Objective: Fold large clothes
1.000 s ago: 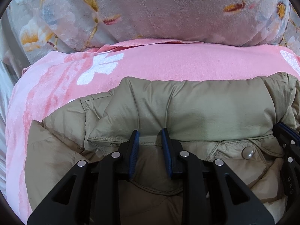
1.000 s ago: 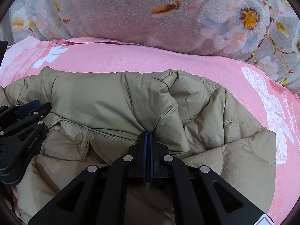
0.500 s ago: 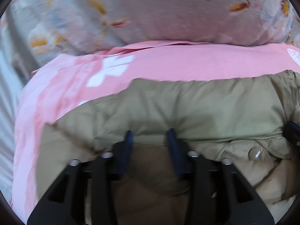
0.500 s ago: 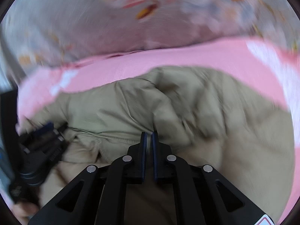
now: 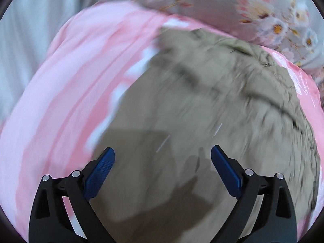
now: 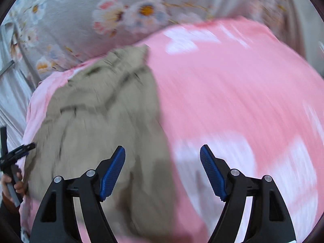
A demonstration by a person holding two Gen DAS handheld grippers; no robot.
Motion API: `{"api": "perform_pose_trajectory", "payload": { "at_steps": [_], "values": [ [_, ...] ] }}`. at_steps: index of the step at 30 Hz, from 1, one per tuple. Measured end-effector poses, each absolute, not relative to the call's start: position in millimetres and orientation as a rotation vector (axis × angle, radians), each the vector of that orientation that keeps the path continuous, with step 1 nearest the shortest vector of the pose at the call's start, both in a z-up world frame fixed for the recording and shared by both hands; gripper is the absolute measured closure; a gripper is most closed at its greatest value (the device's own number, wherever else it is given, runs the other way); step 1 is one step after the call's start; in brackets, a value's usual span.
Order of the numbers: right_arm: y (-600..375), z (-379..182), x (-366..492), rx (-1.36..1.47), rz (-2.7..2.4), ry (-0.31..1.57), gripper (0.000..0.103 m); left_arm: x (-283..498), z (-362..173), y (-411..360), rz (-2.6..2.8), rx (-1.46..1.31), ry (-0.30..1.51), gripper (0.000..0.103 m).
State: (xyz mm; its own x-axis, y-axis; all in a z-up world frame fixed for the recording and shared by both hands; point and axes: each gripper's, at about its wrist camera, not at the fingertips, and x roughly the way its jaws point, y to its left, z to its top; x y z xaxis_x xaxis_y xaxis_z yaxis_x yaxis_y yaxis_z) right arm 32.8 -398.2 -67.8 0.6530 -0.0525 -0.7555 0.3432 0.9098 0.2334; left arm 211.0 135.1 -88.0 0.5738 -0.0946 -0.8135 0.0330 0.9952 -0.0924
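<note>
While both views smear with blur, I can make out the khaki puffer jacket (image 5: 212, 121) lying as a soft, rumpled mound on the pink bedspread (image 5: 70, 101). Its shell looks thin and matte, quilted into puffy bands, with dark creases along a wrinkled ridge at the far edge. From my left wrist view the jacket fills the middle and right, its long axis running from near my tool toward the upper right, where the crumpled end points at the grey floral pillow (image 5: 263, 10). From my right wrist view the jacket (image 6: 101, 121) sits to the left, stretching from the bottom of the frame up to a narrow tip just beside that pillow (image 6: 101, 10).

My left tool (image 5: 163, 168) is opening, its ribbed blue pads spread wide above the khaki fabric, with nothing pressed between them. My right tool (image 6: 162, 166) is opening too; its left pad is over the jacket's edge, its right pad over the pink spread with its white blotched print (image 6: 243, 101), and it grips nothing.

At the left rim of the right view my left hand (image 6: 12, 186) holds the other tool's handle. The bedspread looks smooth and fleecy; the pillow is plump and velvety.
</note>
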Motion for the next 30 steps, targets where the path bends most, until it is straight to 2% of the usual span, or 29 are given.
{"api": "perform_pose_trajectory", "payload": {
  "at_steps": [7,16,17,18,19,20,21,22,25,30],
  "values": [
    [-409,-105,-43,0.64,-0.269,0.827,0.028,130,-109,202,-0.048,-0.292,1.005,0.009],
    [-372,-109,-23,0.758,-0.166,0.803,0.026,119,-110,196,-0.079,-0.476,0.989,0.011],
    [-370,-109,-22,0.757,-0.166,0.792,0.031,118,-109,196,-0.089,-0.491,0.99,0.014],
    [-368,-108,-19,0.759,-0.152,0.775,0.038,117,-107,194,-0.092,-0.494,0.992,0.022],
    [-367,-108,-17,0.755,-0.143,0.77,0.063,115,-106,193,-0.091,-0.487,0.993,0.041],
    [-366,-108,-16,0.74,-0.148,0.776,0.09,115,-104,191,-0.091,-0.473,0.998,0.052],
    [-365,-106,-14,0.71,-0.177,0.783,0.097,115,-102,191,-0.079,-0.453,1.004,0.074],
    [-364,-103,-14,0.696,-0.18,0.77,0.099,113,-99,193,-0.078,-0.454,1.001,0.089],
    [-361,-80,-28,0.623,-0.194,0.702,0.1,103,-83,200,-0.122,-0.488,0.968,0.095],
    [-353,-30,-68,0.507,-0.21,0.593,0.101,68,-41,202,-0.162,-0.43,0.903,0.097]
  ]
}}
